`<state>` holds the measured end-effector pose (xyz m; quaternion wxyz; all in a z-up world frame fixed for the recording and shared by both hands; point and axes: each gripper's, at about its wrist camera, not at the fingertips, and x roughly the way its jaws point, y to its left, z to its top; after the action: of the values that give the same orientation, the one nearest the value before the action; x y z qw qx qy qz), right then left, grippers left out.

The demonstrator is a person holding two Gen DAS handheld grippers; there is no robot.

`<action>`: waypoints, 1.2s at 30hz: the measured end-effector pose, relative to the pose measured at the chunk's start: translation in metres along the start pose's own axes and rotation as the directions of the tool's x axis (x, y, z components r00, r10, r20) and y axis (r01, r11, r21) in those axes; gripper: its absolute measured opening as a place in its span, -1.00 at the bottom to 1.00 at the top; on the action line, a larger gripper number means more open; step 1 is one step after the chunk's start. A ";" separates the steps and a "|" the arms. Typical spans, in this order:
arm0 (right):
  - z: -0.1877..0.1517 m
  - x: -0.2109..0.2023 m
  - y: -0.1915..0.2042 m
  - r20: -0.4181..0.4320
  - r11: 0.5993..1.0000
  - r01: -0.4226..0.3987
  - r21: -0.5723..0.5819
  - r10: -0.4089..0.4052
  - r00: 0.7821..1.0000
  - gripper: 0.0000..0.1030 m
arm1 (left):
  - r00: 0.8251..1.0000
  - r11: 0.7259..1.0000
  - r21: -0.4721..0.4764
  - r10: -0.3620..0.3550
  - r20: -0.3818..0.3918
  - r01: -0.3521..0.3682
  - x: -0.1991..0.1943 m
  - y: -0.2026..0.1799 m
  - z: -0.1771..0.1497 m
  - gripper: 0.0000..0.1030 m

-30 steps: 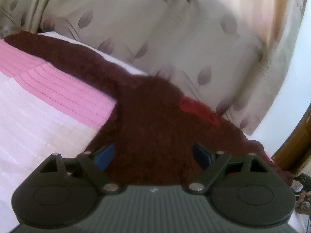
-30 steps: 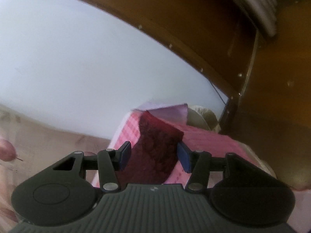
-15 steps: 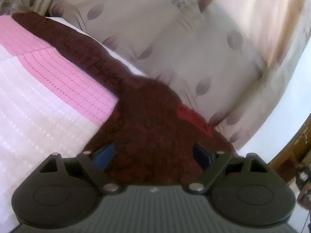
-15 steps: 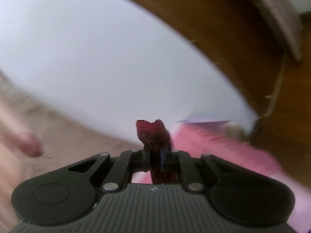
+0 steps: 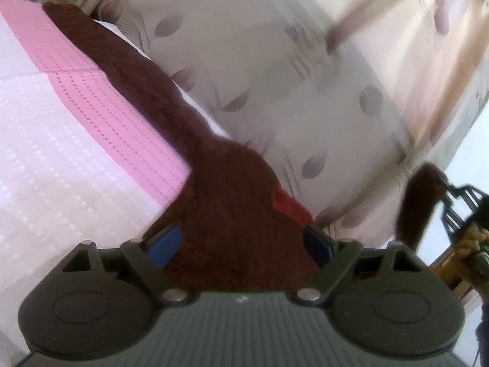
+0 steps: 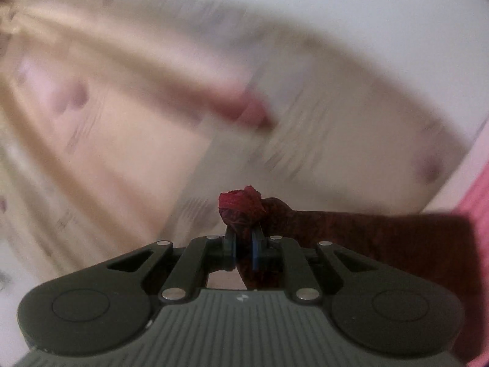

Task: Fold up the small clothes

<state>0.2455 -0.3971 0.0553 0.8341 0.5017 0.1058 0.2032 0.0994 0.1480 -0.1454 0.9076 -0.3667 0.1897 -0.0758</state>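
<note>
A dark maroon fuzzy garment [image 5: 232,202] lies along the bed's far edge, one long sleeve [image 5: 122,61] stretched to the upper left. My left gripper [image 5: 243,238] stands open over its body, blue pads [image 5: 166,241] wide apart with cloth between them. A brighter red patch [image 5: 288,205] shows near the right pad. My right gripper [image 6: 244,244] is shut on the bunched end of the other sleeve [image 6: 241,208], held up in the air. In the left wrist view that lifted sleeve [image 5: 418,195] hangs at the right edge from the right gripper [image 5: 452,195].
A pink and white textured bedspread [image 5: 61,153] covers the bed on the left. A beige curtain with a leaf print [image 5: 275,61] hangs close behind the garment. A white wall [image 6: 366,30] and wooden furniture [image 5: 449,263] are on the right.
The right gripper shut on the sleeve end, then rose and swung away from the wooden headboard toward the curtain, lifting the sleeve. The left gripper rolled slightly and stayed open over the garment.
</note>
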 end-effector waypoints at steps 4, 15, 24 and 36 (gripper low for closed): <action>-0.046 0.047 0.015 -0.082 0.998 -0.066 0.016 0.067 0.994 -0.70 | 1.000 1.000 -0.005 -0.007 0.003 0.007 -0.001 0.000 0.000 0.72; -0.167 0.119 0.010 -0.307 1.000 0.027 -0.006 -0.027 0.951 -0.70 | 0.999 0.998 -0.046 -0.047 0.023 0.048 -0.005 0.007 0.003 0.74; -0.228 0.133 -0.003 -0.419 0.991 0.094 -0.094 -0.125 0.899 -0.70 | 0.998 0.996 -0.059 -0.063 0.031 0.065 -0.006 0.009 0.003 0.76; -0.272 0.152 -0.019 -0.504 0.971 0.151 -0.186 -0.226 0.834 -0.69 | 0.997 0.996 -0.063 -0.066 0.033 0.068 -0.006 0.010 0.004 0.76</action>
<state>0.2822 -0.1209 -0.0863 0.8228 0.3559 0.3624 0.2551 0.0951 0.1591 -0.1480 0.8953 -0.4028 0.1655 -0.0944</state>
